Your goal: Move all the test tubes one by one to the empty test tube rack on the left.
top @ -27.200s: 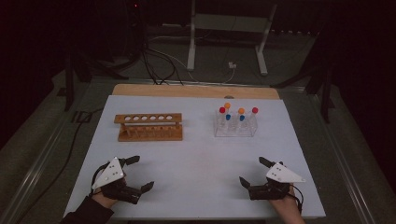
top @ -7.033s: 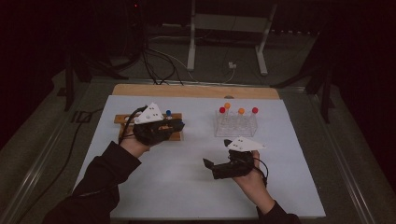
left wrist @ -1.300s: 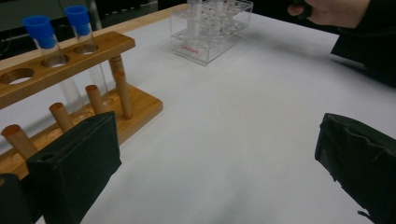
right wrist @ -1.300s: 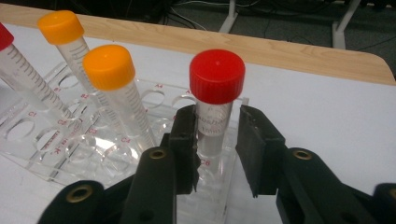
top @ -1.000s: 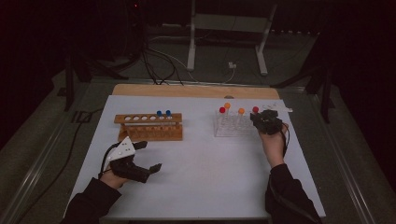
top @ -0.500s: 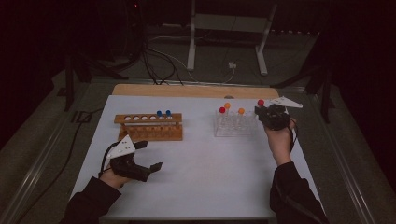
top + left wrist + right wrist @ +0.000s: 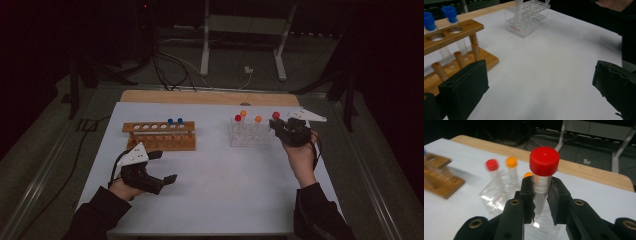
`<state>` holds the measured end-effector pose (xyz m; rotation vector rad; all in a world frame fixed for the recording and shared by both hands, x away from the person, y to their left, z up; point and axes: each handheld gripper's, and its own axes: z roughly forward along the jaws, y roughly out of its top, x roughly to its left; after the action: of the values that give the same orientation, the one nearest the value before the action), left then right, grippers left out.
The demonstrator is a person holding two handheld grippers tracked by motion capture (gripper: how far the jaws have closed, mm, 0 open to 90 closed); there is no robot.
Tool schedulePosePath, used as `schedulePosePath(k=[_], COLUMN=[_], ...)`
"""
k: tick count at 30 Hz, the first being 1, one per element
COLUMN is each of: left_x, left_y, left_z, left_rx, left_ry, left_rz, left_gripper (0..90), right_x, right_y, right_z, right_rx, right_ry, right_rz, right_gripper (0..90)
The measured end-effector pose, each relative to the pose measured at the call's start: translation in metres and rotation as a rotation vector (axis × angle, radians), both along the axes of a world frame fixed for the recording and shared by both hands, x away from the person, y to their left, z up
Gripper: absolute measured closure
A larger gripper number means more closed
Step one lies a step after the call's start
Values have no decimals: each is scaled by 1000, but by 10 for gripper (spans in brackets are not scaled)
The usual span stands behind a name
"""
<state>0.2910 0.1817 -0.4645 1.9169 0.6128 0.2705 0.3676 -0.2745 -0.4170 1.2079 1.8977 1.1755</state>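
The table (image 7: 215, 200), a flat white sheet with a pale wooden strip at its far edge, carries two racks. The wooden rack (image 7: 160, 135) is an oblong block with a row of round holes and turned pegs, and two blue-capped tubes (image 7: 175, 121) stand in it. The clear plastic rack (image 7: 250, 135) is a gridded box; three tubes remain in it, one red-capped and two orange-capped.

A second ago the right tool (image 7: 280, 126) was low over the clear rack; now it is higher and the red-capped tube (image 7: 542, 177) is lifted clear above the rack. That tool's jaws pinch the transparent, graduated tube upright just under its ribbed screw cap. The left tool (image 7: 162, 167) has barely shifted, resting near the wooden rack with its padded black jaws spread wide, nothing between them.
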Motion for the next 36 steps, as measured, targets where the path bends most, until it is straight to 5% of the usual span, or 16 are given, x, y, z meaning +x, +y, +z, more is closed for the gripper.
schedulePosePath(k=[19,36], left_x=[6,13], left_y=[-25,-66], left_z=[19,41], left_rx=[-9,16], left_ry=[24,-25], left_rz=[-76,-151], left_gripper=[35,65], right_x=[-46,-71], right_y=[45,84], right_z=[-25,-35], right_rx=[-17,-31], right_ry=[56,85], right_rz=[200,340], right_gripper=[748,748])
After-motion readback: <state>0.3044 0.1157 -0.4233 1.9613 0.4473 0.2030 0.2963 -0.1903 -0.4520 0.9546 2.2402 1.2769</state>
